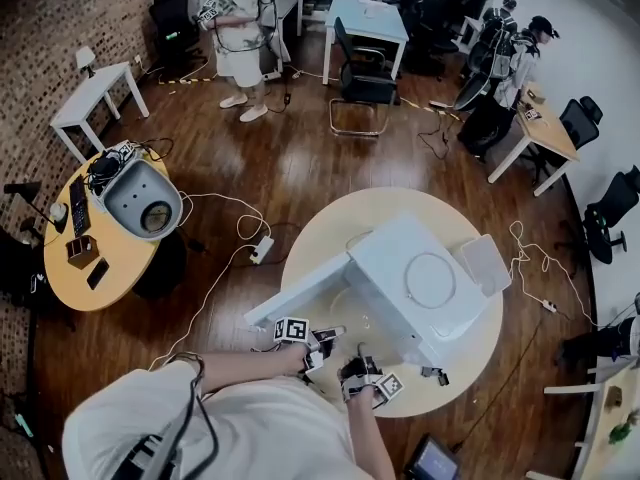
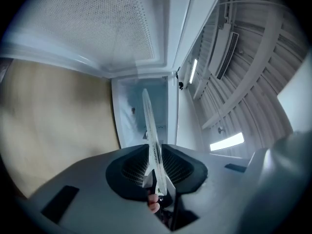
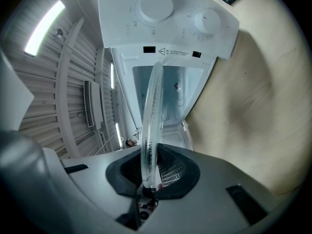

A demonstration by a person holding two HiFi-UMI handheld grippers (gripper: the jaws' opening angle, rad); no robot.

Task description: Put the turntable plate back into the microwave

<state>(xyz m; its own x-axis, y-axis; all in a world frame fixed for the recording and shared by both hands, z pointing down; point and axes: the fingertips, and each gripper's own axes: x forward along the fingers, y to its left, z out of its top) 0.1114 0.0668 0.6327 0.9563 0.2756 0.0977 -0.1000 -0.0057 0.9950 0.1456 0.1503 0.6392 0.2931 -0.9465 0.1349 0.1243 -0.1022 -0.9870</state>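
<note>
Plate [image 3: 152,111] pinched edge-on by left gripper [image 2: 155,179] and right gripper [image 3: 148,179] before the open microwave [image 1: 420,288], centre right of head view

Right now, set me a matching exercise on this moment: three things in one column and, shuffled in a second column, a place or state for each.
Column one:
1. turntable plate
2. microwave door
3. round table

Column two:
A. swung open
B. bears the microwave
C. clamped at its rim by the left hand-held gripper and the right hand-held gripper

Pairs: 1-C, 2-A, 3-B.
</note>
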